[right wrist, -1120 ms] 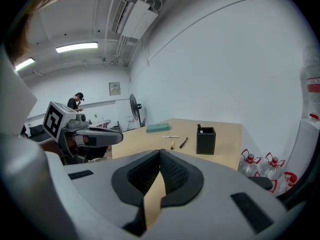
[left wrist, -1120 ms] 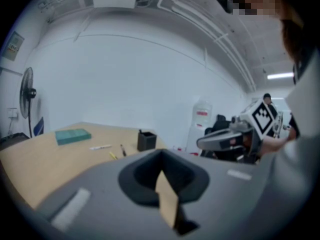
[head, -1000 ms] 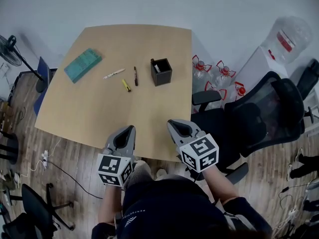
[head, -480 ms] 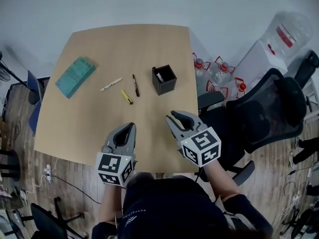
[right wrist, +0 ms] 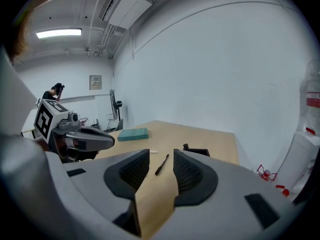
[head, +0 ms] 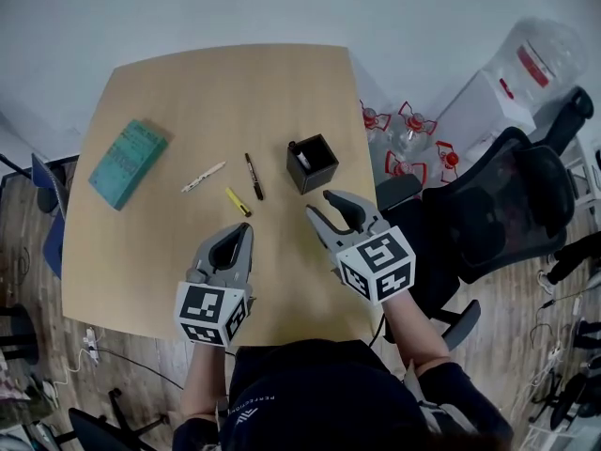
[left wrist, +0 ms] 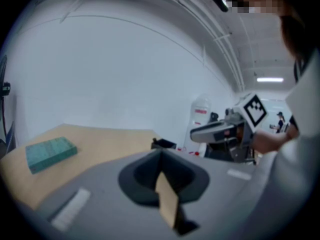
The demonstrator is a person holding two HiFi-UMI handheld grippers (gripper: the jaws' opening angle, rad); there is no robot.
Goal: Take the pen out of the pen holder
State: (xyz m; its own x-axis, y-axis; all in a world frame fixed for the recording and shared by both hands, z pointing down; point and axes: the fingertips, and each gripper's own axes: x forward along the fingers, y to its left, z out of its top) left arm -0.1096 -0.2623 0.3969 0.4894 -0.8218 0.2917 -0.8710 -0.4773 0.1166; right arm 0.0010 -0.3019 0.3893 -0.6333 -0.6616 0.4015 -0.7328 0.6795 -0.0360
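The black square pen holder stands near the table's right edge with a white pen leaning inside it. The holder also shows just past my right jaws, and in the left gripper view the holder sits behind the jaw tips. My right gripper hovers just short of the holder; its jaws are opening and nothing is between them. My left gripper hangs over the table's near middle, shut and empty. A black pen, a yellow marker and a white pen lie left of the holder.
A teal book lies at the table's left side. Right of the table stand a black office chair, several water bottles on the floor and a water dispenser.
Both grippers have moved forward over the table toward the holder. The right jaws, shut a second ago, now stand apart. The left jaws stay shut.
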